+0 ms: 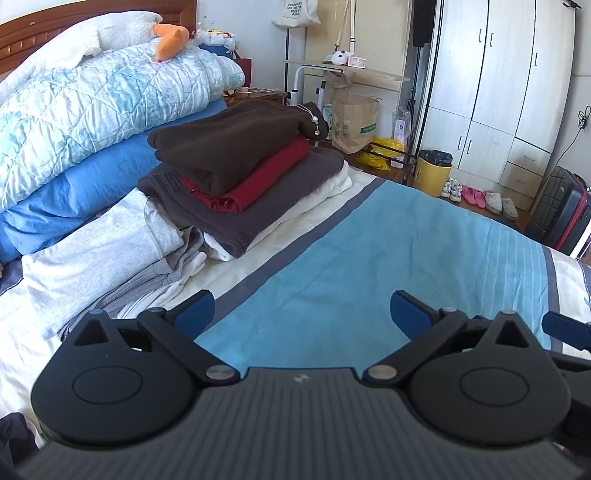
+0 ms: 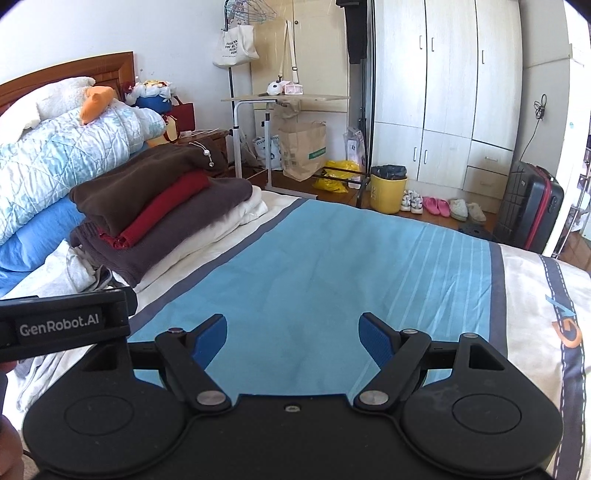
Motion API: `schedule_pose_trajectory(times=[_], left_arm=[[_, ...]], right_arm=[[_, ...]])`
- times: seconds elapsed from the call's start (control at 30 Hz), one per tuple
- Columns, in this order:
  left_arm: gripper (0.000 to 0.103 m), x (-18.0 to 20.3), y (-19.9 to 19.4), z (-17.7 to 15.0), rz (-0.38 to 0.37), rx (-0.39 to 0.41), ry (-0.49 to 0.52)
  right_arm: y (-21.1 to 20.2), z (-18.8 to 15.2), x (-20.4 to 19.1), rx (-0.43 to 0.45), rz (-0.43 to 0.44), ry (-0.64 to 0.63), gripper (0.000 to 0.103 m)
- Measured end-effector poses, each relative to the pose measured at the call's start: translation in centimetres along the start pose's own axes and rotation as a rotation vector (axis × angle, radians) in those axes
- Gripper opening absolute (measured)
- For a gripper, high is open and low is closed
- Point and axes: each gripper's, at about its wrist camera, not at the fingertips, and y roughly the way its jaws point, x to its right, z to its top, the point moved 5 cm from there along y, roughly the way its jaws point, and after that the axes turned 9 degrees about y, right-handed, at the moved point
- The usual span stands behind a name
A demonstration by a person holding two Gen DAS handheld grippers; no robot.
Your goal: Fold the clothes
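Left gripper (image 1: 302,312) and right gripper (image 2: 293,334) both spread wide, empty, over the blue bedsheet (image 2: 332,266). Folded clothes stack (image 1: 240,170) sits far-left on the bed; yellow bin (image 2: 388,192) holds a black liner. Only the right view shows the hangers (image 2: 251,9).

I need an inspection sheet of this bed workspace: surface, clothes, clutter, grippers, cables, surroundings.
Surface: blue striped bedsheet, bare in front of both grippers.
Job's things: folded stack, brown sweater on top; loose pale clothes beside it.
Clutter: quilt and orange plush toy at the headboard.
Grippers: left gripper open, holding nothing; right gripper open, holding nothing.
Cables: one hanging on the wall.
Surroundings: wardrobe, yellow bin, suitcase.
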Motion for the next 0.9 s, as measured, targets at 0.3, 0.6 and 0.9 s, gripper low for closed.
schedule_pose_trajectory(times=[0.3, 0.6, 0.9], left_arm=[[0.103, -0.1, -0.5, -0.3, -0.027, 0.006, 0.003], [0.103, 0.9, -1.6, -0.4, 0.019, 0.070, 0.034], [0.103, 1.3, -2.1, -0.3, -0.012, 0.062, 0.020]], right_arm=[[-0.5, -0.3, 0.1, -0.001, -0.005, 0.001, 0.083], [-0.7, -0.7, 0.6, -0.008, -0.002, 0.013, 0.083], [-0.9, -0.9, 1.0, -0.013, 0.016, 0.032, 0.083]])
